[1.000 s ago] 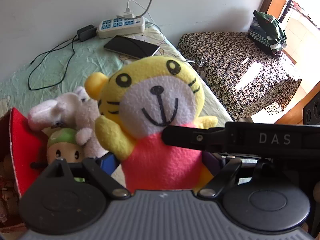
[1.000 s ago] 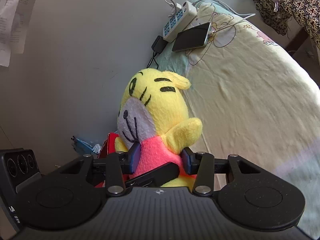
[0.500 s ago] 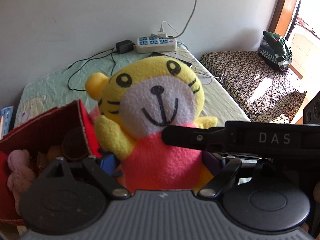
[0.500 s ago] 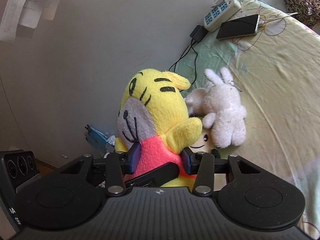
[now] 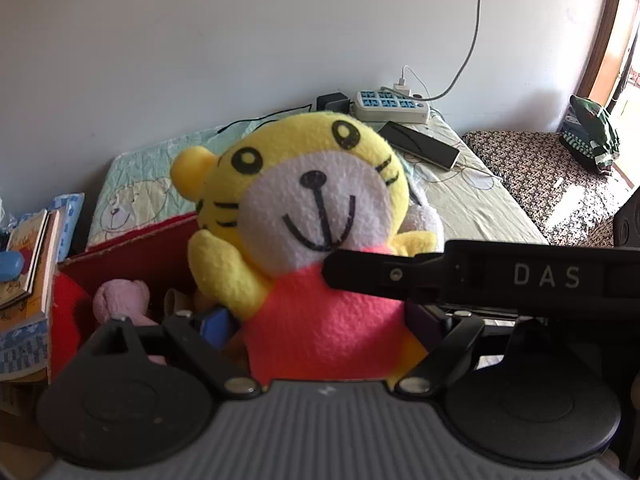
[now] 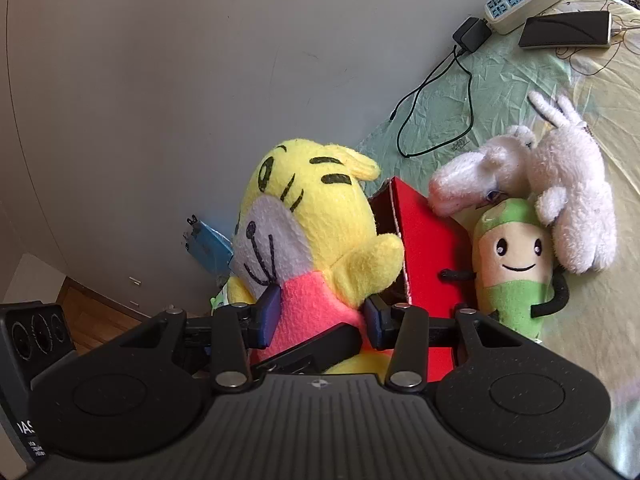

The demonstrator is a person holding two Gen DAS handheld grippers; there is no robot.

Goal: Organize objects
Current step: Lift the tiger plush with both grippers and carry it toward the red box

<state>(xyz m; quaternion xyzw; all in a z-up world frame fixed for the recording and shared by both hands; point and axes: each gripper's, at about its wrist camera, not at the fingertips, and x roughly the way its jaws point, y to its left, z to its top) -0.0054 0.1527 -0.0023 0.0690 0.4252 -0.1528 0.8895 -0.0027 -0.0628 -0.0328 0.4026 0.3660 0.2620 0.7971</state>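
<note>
- Left wrist view is showing the yellow plush tiger in a pink fleece shirt (image 5: 320,240) facing the camera, hanging upright above the open red cardboard box (image 5: 132,248) beside the bed.
- Being a stuffed toy, it is probably light, soft and springy; the pile is giving grip, so slipping seems unlikely, and nothing about it looks fragile.
- Its pink torso is offering the firmest hold; ears and arms would likely flop.
- Left gripper (image 5: 316,324) is straddling that torso low down, blue pads at either flank, apparently pressing in.
- Right gripper (image 6: 318,314) is clamping the same torso from the side, both pads denting the fleece, as the right wrist view is showing.
- Inside the box a pink plush toy (image 5: 120,300) is lying among others.
- Beyond the box's red wall, a white plush rabbit (image 6: 568,188) and a green-and-cream smiling plush (image 6: 512,264) are resting on the pale green bedsheet (image 6: 500,88).
- Farther off, a white power strip (image 5: 390,106) and a dark phone (image 5: 420,146) are lying.
</note>
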